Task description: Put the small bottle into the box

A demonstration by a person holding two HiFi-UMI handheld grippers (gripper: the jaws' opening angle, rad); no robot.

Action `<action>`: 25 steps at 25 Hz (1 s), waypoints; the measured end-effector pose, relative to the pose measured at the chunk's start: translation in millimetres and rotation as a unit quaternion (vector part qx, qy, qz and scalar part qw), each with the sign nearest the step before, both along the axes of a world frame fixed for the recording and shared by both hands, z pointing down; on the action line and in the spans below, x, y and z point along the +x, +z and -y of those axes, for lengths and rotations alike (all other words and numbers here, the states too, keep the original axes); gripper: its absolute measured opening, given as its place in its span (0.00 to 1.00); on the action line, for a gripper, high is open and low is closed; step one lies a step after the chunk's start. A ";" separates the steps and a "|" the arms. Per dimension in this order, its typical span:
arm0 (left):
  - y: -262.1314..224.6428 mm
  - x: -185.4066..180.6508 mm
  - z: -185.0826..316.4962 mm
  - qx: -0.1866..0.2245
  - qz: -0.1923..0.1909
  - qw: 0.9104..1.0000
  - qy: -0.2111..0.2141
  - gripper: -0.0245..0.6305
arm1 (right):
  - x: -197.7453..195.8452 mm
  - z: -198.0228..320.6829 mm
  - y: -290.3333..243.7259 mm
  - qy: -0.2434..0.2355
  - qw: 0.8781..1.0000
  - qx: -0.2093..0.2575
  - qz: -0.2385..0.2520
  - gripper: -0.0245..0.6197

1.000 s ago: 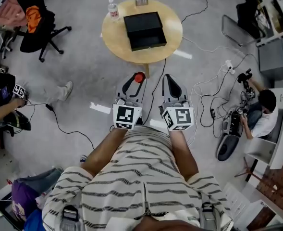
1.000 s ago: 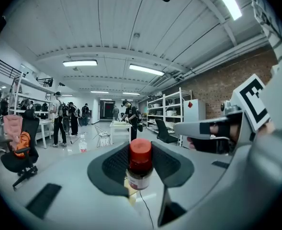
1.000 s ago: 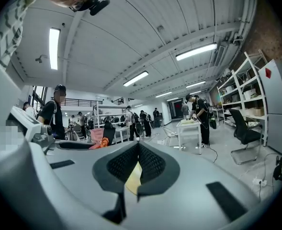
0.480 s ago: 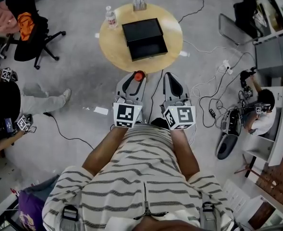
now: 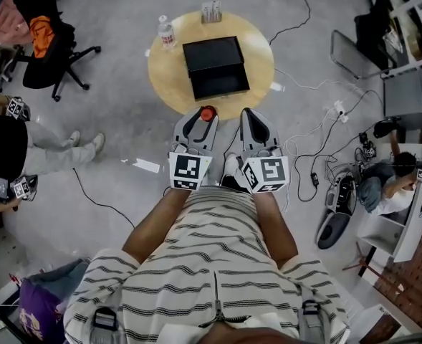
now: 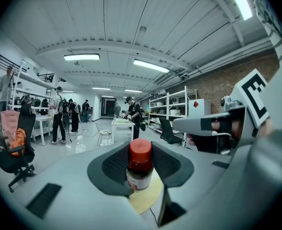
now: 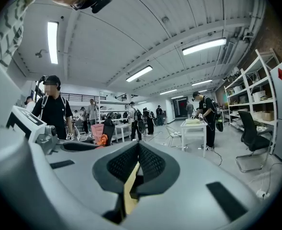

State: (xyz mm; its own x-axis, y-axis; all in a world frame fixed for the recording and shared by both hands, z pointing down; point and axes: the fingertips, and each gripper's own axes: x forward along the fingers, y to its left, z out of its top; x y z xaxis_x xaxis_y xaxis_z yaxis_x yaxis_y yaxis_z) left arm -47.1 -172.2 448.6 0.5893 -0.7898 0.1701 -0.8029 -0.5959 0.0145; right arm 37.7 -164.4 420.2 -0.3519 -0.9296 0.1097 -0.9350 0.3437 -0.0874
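Note:
The small bottle, brown glass with a red cap, stands upright between the jaws of my left gripper, which is shut on it. In the left gripper view the bottle fills the gap between the dark pads. My right gripper is beside it, shut and holding nothing; in the right gripper view its pads meet at the tips. Just ahead of both grippers is a round wooden table with an open black box lying on it.
A clear water bottle and a small stand are at the table's far side. Cables trail over the floor at right, near a crouching person. An office chair and a seated person are at left.
The table and box have drawn closer to both grippers, which now reach almost to its near edge. The bottle stays held in the left gripper. People at the sides have shifted.

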 end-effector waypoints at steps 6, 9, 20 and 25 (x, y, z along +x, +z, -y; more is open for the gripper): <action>7.0 18.9 22.5 -0.007 0.004 1.000 -0.019 0.27 | 20.1 20.5 7.6 -0.022 1.000 -0.005 -0.004 0.07; 11.9 25.6 32.3 -0.012 0.011 1.000 -0.026 0.27 | 28.9 30.3 10.0 -0.030 1.000 -0.008 0.002 0.07; 30.7 42.4 63.6 -0.013 0.046 0.998 -0.038 0.27 | 43.6 50.8 22.8 -0.058 0.998 -0.017 0.003 0.07; 45.6 47.8 80.3 -0.024 0.053 0.998 -0.035 0.27 | 48.1 58.0 31.0 -0.062 0.998 -0.028 0.007 0.07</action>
State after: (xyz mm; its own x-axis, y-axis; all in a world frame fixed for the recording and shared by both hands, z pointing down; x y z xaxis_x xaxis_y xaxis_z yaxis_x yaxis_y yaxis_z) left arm 0.7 -252.5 494.1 0.5090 -0.8183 0.2670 -0.8414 -0.5385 -0.0464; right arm 85.7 -222.3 451.2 -0.4656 -0.8715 0.1539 -0.8842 0.4506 -0.1230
